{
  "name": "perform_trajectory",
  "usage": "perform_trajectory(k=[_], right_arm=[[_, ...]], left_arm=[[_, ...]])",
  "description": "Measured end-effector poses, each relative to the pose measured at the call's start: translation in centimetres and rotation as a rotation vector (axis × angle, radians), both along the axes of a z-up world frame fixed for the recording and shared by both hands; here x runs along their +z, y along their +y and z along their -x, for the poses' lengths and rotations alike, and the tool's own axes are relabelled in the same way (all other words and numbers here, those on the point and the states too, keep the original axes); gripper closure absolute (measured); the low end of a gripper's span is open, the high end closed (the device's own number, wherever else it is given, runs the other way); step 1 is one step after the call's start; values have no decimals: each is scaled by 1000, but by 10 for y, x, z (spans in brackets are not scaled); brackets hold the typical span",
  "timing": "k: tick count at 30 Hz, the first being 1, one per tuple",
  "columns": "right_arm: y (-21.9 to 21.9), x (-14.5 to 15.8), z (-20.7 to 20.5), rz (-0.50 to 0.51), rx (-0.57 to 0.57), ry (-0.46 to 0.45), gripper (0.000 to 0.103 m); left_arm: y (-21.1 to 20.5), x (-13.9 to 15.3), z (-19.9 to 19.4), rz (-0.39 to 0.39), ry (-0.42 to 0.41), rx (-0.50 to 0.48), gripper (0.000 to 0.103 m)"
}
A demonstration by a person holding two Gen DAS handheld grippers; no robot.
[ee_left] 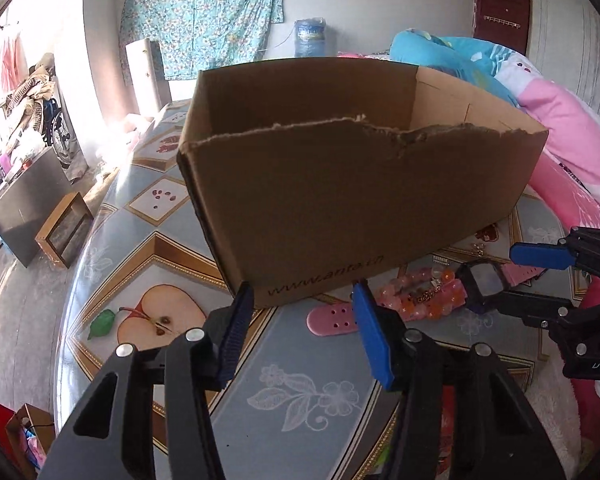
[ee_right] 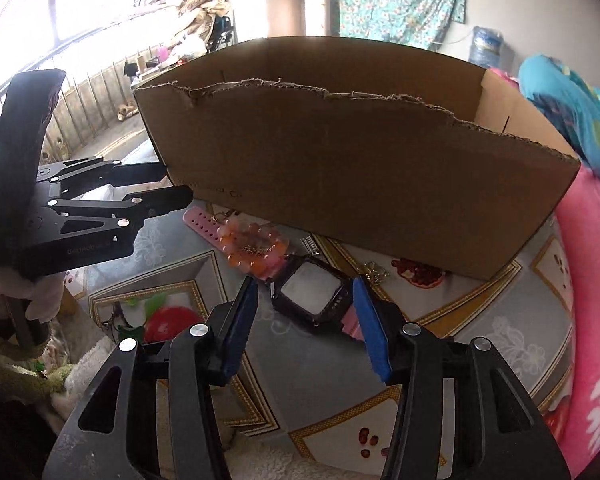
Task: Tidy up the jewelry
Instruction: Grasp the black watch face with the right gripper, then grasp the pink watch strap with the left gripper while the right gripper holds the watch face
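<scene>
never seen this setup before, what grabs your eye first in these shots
A big brown cardboard box with a torn top edge stands on the patterned table cover and fills the middle of both views. In front of it lie a pink-strapped watch and an orange-pink bead bracelet, with the right tool open just before the watch.

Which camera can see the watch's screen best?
The right wrist view. The watch lies face up between the open right gripper fingers, its whole screen showing. In the left wrist view it sits far right, small and crowded by that gripper.
</scene>
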State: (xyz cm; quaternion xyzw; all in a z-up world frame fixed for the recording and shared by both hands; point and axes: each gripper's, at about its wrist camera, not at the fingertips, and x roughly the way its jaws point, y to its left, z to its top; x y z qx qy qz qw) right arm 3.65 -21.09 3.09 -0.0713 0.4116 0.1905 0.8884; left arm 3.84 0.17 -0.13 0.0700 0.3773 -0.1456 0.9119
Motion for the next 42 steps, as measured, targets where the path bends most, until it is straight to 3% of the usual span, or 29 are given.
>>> perform_trajectory(k=[2,4,9,16,20,22,27,31,38,40,42], right_arm=[[-4,-6,-11,-2,8,34,55],[-8,-10,-17,-23,16,72,54],[-9,-8,-13,3,94,117,54],[8,-13,-1,176,163,54,53],[13,-19,-4,187,171,60,51],[11,-18,-10,174,166,87,55],[-8,-13,-32,67,195,192,56],[-38,-16,-65,-131,195,401,56],[-63,-14,-108,-383,153,749,56],[-66,-17,-113,-422,154,803,56],[-71,-11,-117,-398,167,795,56]], left_arm=[[-3,-2,3,-28,-22,-2,53],[-5,-6,4,-41,-1,-33,62],[-2,-12,5,-14,31,-52,62],[-7,-19,-1,3,69,-50,62],[-6,-18,-1,30,69,-49,62],[-2,-17,2,35,61,-53,62],[5,-11,9,44,38,-67,62],[10,-4,18,58,27,-83,62],[21,7,30,94,23,-96,62],[24,8,32,97,22,-94,62],[26,10,34,98,23,-96,62]])
